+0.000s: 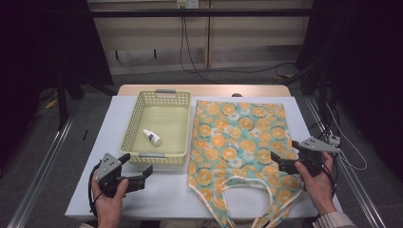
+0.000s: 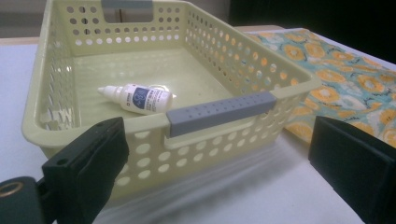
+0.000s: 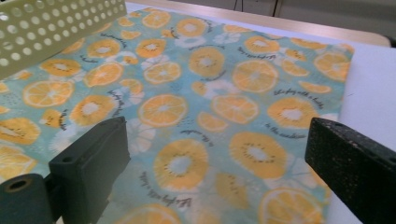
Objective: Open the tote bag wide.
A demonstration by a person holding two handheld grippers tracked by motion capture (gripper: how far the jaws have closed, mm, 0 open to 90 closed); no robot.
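While its jaws stand wide with nothing between them, the left gripper (image 1: 139, 167) hovers just before the yellow basket (image 2: 243, 74), where a small white bottle (image 2: 140, 98) lies on its side, its blue label too blurred to read. Equally wide, the right gripper (image 1: 284, 154) hangs over the orange-print apron (image 3: 219, 93), whose cursive script is illegible.

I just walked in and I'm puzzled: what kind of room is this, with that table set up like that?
Probably a lab or test bench for recording handling work, not a home. A person holds a gripper in each hand over a white table, black curtains hang at the sides, and cables trail down the back wall.
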